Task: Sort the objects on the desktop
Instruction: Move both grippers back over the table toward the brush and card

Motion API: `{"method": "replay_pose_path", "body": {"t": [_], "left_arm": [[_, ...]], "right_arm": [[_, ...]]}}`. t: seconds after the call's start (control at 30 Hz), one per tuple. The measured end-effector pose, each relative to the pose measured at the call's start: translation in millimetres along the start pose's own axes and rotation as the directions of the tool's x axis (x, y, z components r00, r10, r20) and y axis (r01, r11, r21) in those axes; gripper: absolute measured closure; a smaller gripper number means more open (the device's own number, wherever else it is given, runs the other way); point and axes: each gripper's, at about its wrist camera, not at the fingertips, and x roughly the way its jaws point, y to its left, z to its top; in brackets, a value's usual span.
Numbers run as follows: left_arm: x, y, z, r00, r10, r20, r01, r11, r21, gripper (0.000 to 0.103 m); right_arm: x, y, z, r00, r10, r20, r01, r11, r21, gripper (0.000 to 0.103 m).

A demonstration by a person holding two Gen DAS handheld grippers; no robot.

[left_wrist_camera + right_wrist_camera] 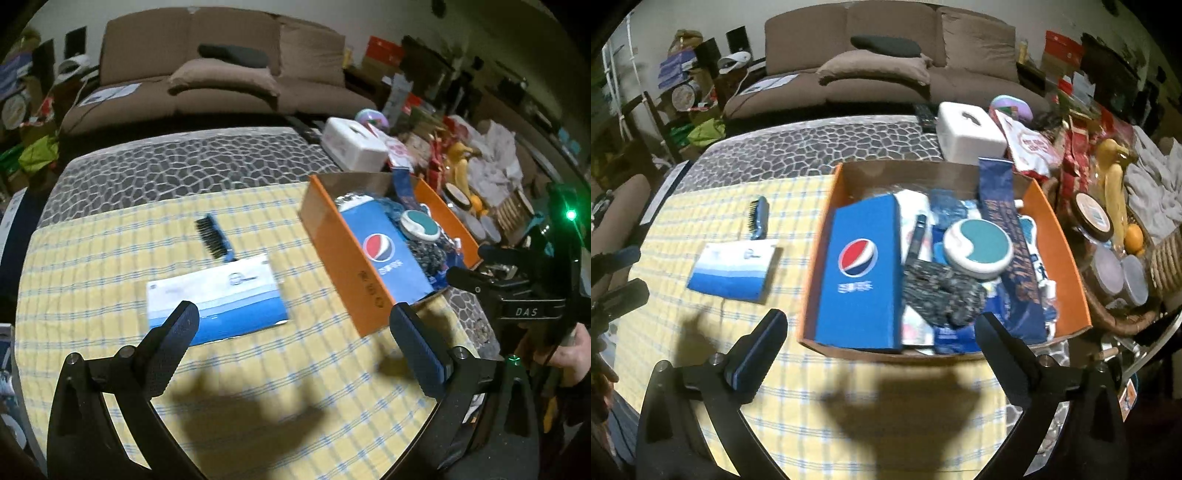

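Orange box (1071, 258) brims with half-buried clutter under the Pepsi carton (860, 273); left gripper (295, 321) and right gripper (882, 325) jaws gape, empty.

Pepsi globe logo on the blue box (858, 273); "DAS" on the right claw (465, 264)

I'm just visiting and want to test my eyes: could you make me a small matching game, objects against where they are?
Things:
1. blue Pepsi carton
2. dark bristled hairbrush
3. white lidded plastic box
4. round white-and-teal tin

Places:
A. on the yellow checked cloth, beyond the blue-and-white booklet
B. left side of the orange cardboard box
C. beyond the orange box
D. inside the orange box, right of the carton

Pairs: 1-B, 2-A, 3-C, 4-D
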Motion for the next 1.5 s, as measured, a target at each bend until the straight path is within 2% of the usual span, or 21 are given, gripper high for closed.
{"method": "replay_pose_path", "body": {"t": [0.33, 0.57, 0.97, 1.5], "left_arm": [[-15.0, 53.1, -11.5, 0.998, 0.069, 0.008, -0.069, 0.996, -0.048, 0.0], [-9.1, 91.3, -22.7, 0.994, 0.11, -0.017, -0.111, 0.992, -0.063, 0.0], [30.2, 129.1, -47.4, 0.991, 0.091, -0.095, -0.101, 0.99, -0.101, 0.0], [83.9, 146.8, -57.7, 0.987, 0.038, -0.159, -0.058, 0.991, -0.123, 0.0]], "right_arm": [[11.9, 50.9, 8.6, 0.999, 0.033, 0.0, -0.033, 0.999, -0.04, 0.0], [25.7, 86.5, 20.3, 0.997, 0.073, -0.003, -0.073, 0.994, -0.082, 0.0], [66.1, 134.1, 32.0, 0.99, 0.135, -0.038, -0.138, 0.983, -0.123, 0.0], [130.5, 150.2, 20.7, 0.977, 0.175, -0.12, -0.186, 0.979, -0.084, 0.0]]}}
